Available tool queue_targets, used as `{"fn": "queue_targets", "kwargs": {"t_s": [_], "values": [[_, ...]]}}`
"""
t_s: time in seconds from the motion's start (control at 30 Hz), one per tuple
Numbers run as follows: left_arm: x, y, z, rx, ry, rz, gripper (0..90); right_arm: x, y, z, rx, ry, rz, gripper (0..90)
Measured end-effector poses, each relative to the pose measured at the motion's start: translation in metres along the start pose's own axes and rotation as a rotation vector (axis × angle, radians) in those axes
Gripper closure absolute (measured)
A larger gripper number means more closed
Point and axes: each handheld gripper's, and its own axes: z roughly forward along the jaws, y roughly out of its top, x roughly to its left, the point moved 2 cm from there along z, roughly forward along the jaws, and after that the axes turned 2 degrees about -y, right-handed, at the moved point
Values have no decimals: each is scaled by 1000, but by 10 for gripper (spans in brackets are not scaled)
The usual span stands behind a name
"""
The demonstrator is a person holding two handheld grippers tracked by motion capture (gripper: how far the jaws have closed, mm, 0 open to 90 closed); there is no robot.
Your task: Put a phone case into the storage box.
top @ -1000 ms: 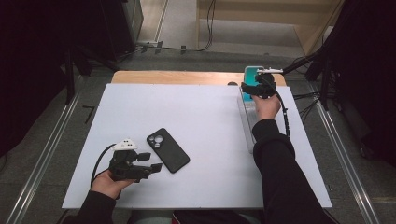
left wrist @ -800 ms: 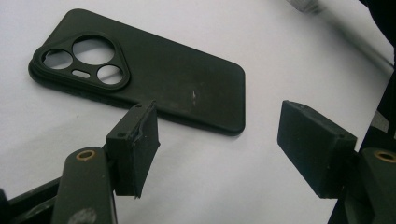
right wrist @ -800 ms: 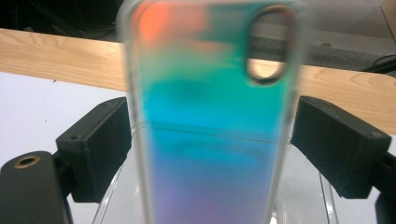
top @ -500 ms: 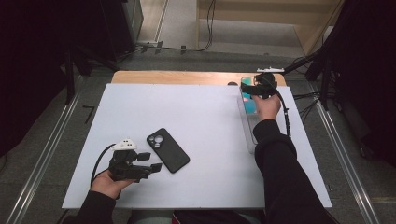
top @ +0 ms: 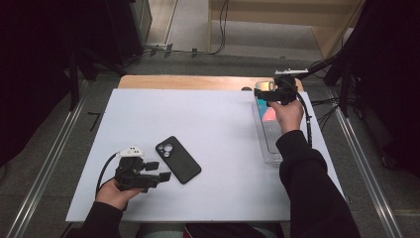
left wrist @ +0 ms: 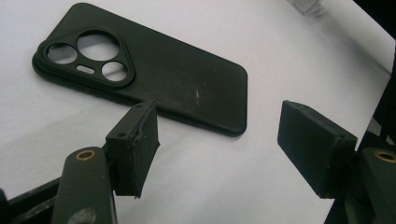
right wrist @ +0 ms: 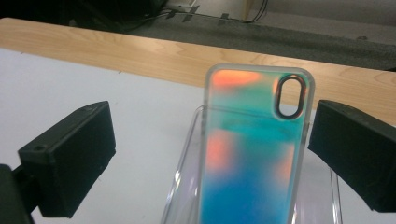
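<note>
Now the right hand-held gripper (right wrist: 210, 154) has just been opening, its jaws apart on either side of the iridescent phone case (right wrist: 252, 149), pads clear of it, leaning in the clear tray (top: 268, 139). Left hand-held gripper (left wrist: 219, 140) gapes just short of the black phone case (left wrist: 140, 70).

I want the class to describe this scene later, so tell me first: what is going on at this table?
A person sits at a white table with a two-jaw gripper in each hand. The right gripper has just been opening over a colourful phone case that stands propped in a clear tray at the far right; the case lies between its jaws, untouched by the pads. The left gripper hangs open just short of a black phone case lying flat with its outer side up, not touching it.
</note>
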Motion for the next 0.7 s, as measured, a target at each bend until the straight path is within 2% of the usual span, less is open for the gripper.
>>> {"fn": "queue_targets", "kwargs": {"t_s": [0.3,0.53,0.7], "values": [[3,4,0,8,1,-7,270,22,-9,-31,24,113,-57,0],[6,7,1,24,10,-12,270,34,-21,-49,25,205,-71,0],[7,10,1,23,7,-3,270,40,-30,-59,24,241,-87,0]]}}
